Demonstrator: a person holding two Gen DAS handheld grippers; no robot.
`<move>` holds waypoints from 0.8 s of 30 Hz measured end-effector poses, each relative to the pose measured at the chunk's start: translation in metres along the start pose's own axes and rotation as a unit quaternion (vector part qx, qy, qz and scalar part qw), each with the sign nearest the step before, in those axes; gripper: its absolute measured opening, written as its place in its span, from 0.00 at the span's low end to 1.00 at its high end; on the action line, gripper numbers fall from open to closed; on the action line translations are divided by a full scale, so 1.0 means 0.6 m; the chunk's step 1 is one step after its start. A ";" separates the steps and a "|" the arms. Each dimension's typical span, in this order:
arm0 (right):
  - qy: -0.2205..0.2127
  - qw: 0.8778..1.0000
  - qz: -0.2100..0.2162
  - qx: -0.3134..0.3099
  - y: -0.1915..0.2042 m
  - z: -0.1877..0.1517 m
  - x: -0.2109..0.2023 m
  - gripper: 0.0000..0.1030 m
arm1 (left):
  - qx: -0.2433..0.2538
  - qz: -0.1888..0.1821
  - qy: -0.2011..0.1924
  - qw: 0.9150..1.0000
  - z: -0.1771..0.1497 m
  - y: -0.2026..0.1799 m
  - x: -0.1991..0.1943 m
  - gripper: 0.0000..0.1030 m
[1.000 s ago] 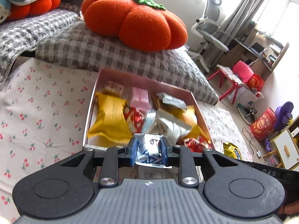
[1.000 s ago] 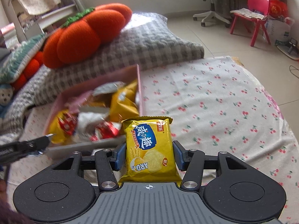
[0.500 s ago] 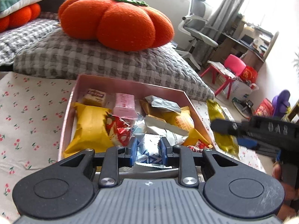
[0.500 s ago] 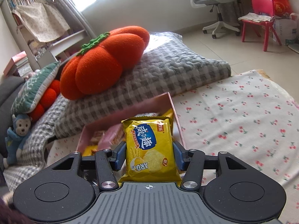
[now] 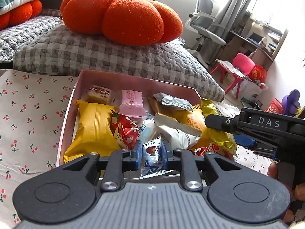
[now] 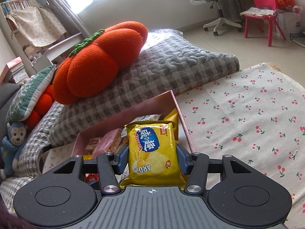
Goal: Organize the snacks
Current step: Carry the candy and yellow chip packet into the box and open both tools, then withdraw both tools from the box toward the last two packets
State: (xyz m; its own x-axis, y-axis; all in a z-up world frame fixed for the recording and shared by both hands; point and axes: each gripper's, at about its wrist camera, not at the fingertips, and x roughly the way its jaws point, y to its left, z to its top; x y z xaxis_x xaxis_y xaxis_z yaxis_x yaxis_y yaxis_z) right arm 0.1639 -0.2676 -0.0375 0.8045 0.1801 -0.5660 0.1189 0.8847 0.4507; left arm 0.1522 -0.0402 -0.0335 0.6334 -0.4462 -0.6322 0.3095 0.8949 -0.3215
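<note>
Pink box sits on the cherry-print bedspread, in front of a grey checked pillow. The box is already crowded with wrapped snacks: a long yellow bag at its left side, a pink bar, a red packet, silver and white sachets towards the right. Most of the sorting looks done; judging from both views, two items are not yet set down.

Left claw: its jaws have just been closing further and stand nearly together, clamped on a small blue-and-white packet held upright between the pads. It hangs over the near edge of the box, packet not yet released.

Right claw: jaws partly apart, gripping a yellow biscuit packet by its two long sides. In the right wrist view it is over the near right part of the box; in the left wrist view its black body comes in from the right, above the box's right rim, with the packet's gold side showing there.

No loose snack is visible on the bedspread in either view. Remaining, as a judgement: lower and release both packets into the box.

Surroundings: orange pumpkin cushion on the pillow; office chair and red child's chair on the floor beyond.
</note>
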 end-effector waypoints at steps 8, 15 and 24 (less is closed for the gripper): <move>-0.001 1.000 0.021 0.002 0.005 0.003 -0.014 0.68 | 0.018 0.009 0.008 1.000 0.002 -0.019 -0.007 0.45; 0.012 1.000 0.007 -0.002 0.001 0.005 -0.030 0.72 | 0.031 0.021 0.010 0.999 0.004 -0.031 -0.018 0.64; 0.030 0.999 -0.012 -0.019 -0.008 0.005 -0.064 0.78 | 0.032 0.039 0.020 0.999 0.004 -0.039 -0.036 0.79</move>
State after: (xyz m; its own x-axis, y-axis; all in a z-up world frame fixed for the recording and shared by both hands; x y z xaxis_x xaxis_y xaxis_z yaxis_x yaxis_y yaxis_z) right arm 0.1341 -0.2804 -0.0158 0.7648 0.1844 -0.6173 0.1144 0.9041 0.4117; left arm 0.1327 -0.0515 -0.0106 0.6285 -0.3735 -0.6822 0.3060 0.9252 -0.2246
